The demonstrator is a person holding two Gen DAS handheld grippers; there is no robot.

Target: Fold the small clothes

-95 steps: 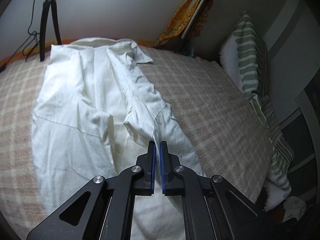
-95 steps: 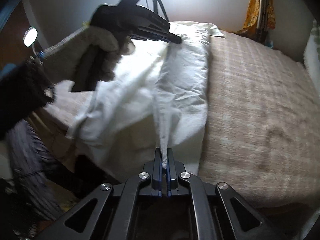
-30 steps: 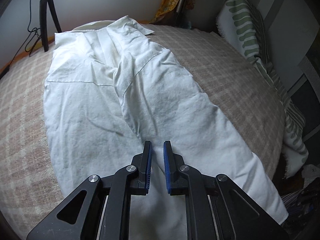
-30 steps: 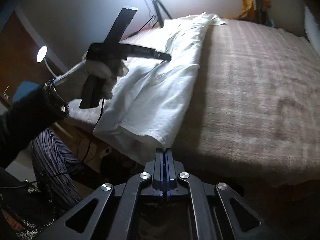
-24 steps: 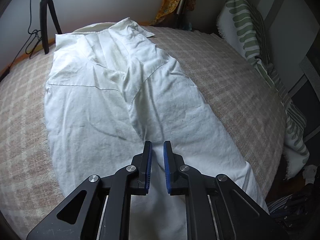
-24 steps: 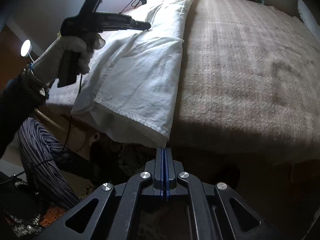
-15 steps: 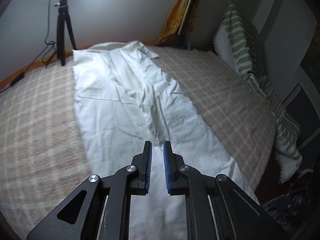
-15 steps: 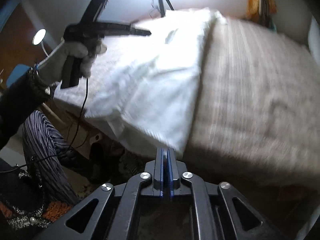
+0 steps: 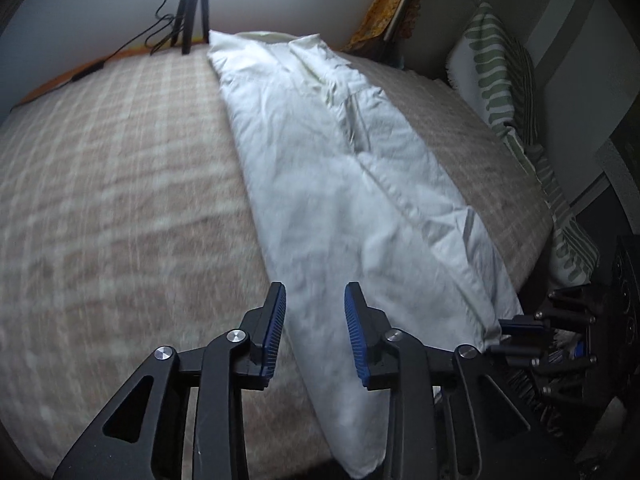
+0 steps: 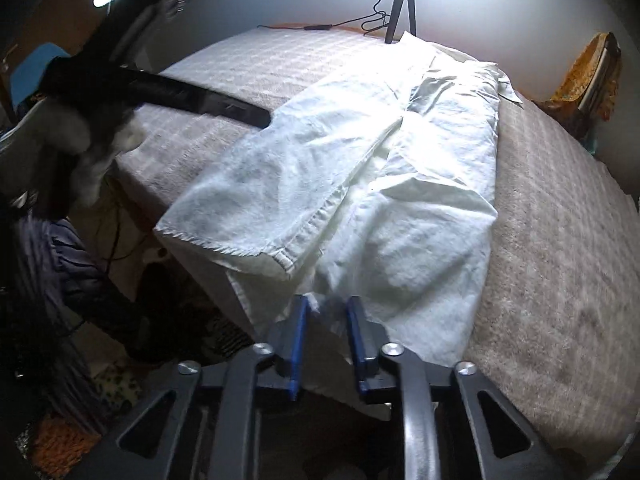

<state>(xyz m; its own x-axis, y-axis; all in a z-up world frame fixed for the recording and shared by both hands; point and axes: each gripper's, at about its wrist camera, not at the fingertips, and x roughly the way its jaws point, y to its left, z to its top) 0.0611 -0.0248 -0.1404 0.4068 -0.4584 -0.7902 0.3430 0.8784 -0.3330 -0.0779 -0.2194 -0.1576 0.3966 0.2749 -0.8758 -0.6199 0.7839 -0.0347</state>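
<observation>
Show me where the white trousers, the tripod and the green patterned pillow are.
white trousers [image 9: 340,184]: left wrist view, middle of the cloth.
tripod [image 10: 401,4]: right wrist view, on its legs.
green patterned pillow [image 9: 498,80]: left wrist view, upper patterned face.

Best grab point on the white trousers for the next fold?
Take the white cotton trousers at the hemmed cuff corner of the upper leg. It overhangs the near edge of the beige checked bedspread, so the stitched hem is a free double layer. Come in from the near bed edge, probably with the right gripper, whose jaws have just been opening, with cloth between them.
</observation>
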